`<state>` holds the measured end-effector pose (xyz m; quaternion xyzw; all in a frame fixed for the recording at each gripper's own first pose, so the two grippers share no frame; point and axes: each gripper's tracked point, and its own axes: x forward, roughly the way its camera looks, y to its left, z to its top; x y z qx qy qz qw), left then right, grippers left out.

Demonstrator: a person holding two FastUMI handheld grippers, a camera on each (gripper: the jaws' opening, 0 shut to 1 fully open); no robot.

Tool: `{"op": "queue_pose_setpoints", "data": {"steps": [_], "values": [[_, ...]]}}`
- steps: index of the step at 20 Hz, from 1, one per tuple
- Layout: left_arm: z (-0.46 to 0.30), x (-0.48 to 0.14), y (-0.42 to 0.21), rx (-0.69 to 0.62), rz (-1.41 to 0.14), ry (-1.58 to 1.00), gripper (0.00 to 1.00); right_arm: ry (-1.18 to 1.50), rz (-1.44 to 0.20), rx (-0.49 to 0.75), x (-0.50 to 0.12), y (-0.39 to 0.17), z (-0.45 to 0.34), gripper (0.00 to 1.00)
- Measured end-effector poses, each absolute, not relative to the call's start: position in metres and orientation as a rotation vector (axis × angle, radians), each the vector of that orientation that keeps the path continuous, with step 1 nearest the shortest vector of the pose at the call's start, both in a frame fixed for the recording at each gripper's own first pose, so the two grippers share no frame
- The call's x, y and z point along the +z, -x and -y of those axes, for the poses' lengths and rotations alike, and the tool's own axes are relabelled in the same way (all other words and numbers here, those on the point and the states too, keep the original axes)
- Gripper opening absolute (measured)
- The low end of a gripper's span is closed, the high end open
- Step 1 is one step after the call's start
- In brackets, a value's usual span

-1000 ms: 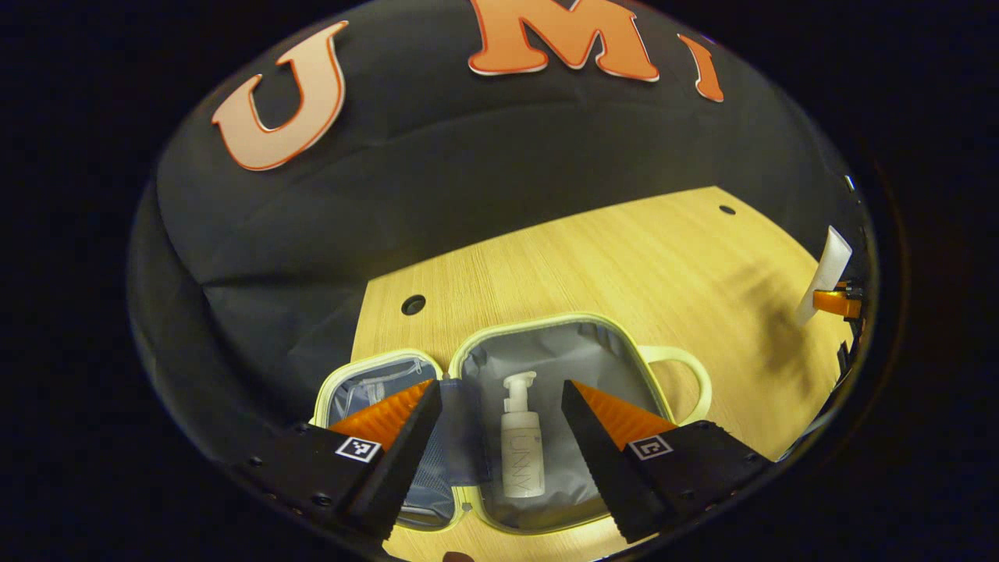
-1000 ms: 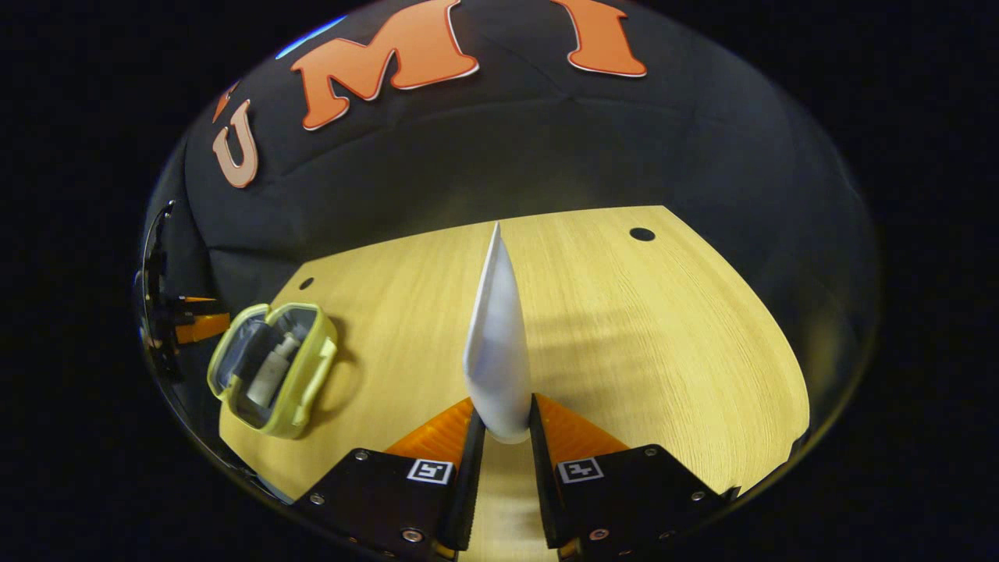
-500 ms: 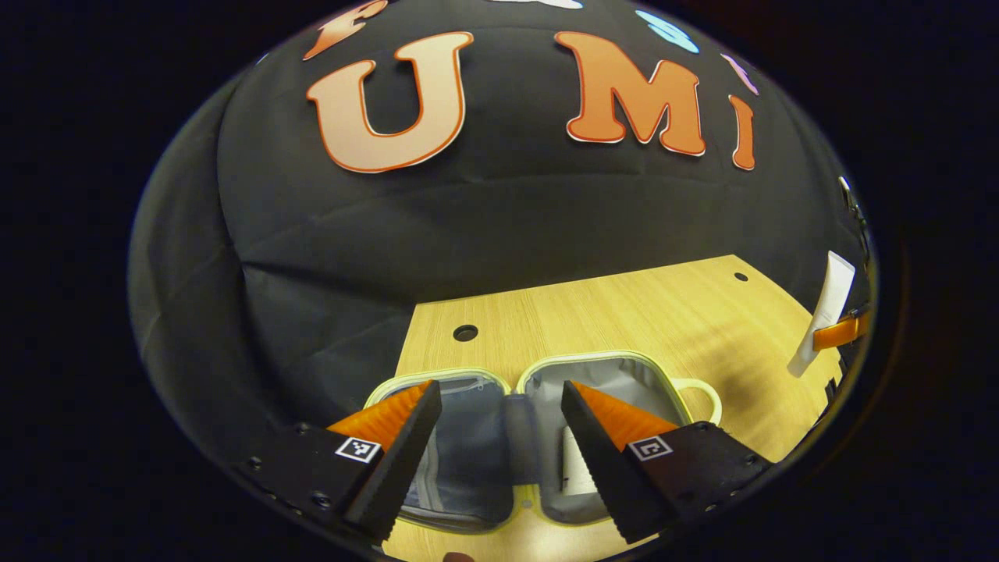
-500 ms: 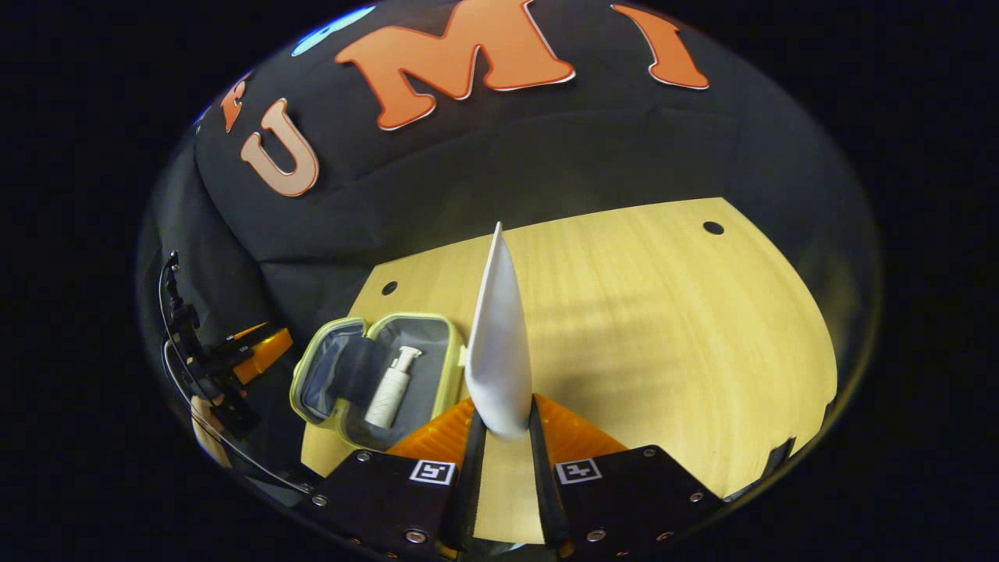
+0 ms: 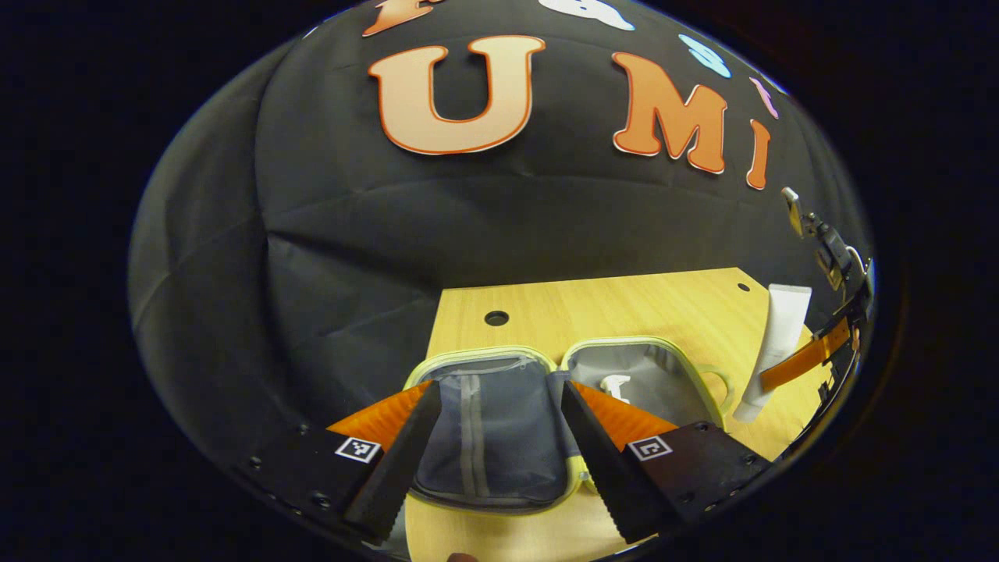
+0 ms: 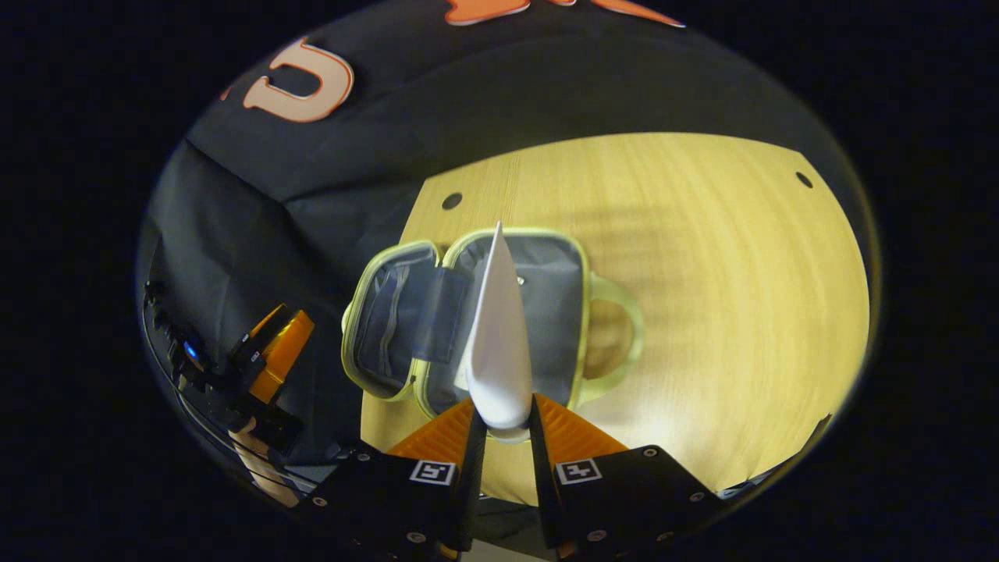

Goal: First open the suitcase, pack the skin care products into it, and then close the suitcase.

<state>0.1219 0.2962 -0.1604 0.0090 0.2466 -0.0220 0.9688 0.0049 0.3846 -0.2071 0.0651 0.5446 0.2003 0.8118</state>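
Right claw (image 6: 503, 437) clamped, left claw (image 5: 499, 425) spread

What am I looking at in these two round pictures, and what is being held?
A person holds a pair of hand-held tongs in each hand; a camera rides on each pair. The left gripper view looks past the open left tongs at a small pale-green suitcase lying open on a light wooden table, with a white pump bottle inside. The right gripper view looks past the right tongs, shut on a white squeeze tube above the suitcase's right half.
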Motion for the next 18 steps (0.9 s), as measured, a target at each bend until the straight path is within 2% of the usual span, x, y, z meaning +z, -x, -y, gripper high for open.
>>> {"op": "queue_pose_setpoints", "data": {"steps": [4,9,10,11,13,16,17,18], "values": [[-0.339,-0.168,-0.107,0.0,-0.516,0.01,0.99,-0.091,-1.305,0.38,-0.252,-0.017,-0.407,0.33],[-0.381,-0.186,-0.097,0.058,-0.555,0.016,0.99,-0.049,-1.392,0.269,-0.307,-0.038,-0.406,0.33],[-0.386,-0.189,-0.094,0.068,-0.559,0.014,0.99,-0.047,-1.412,0.257,-0.316,-0.038,-0.406,0.39],[-0.39,-0.19,-0.092,0.075,-0.562,0.015,0.99,-0.049,-1.437,0.25,-0.323,-0.038,-0.406,0.33],[-0.397,-0.195,-0.089,0.089,-0.569,0.023,0.99,-0.068,-1.43,0.228,-0.328,-0.045,-0.409,0.34],[-0.406,-0.198,-0.082,0.103,-0.577,0.035,0.99,-0.11,-1.422,0.226,-0.326,-0.049,-0.418,0.41],[-0.408,-0.199,-0.082,0.107,-0.579,0.034,0.99,-0.116,-1.409,0.23,-0.32,-0.05,-0.418,0.54],[-0.413,-0.201,-0.082,0.116,-0.578,0.034,0.99,-0.125,-1.392,0.241,-0.314,-0.048,-0.42,0.54]]}}
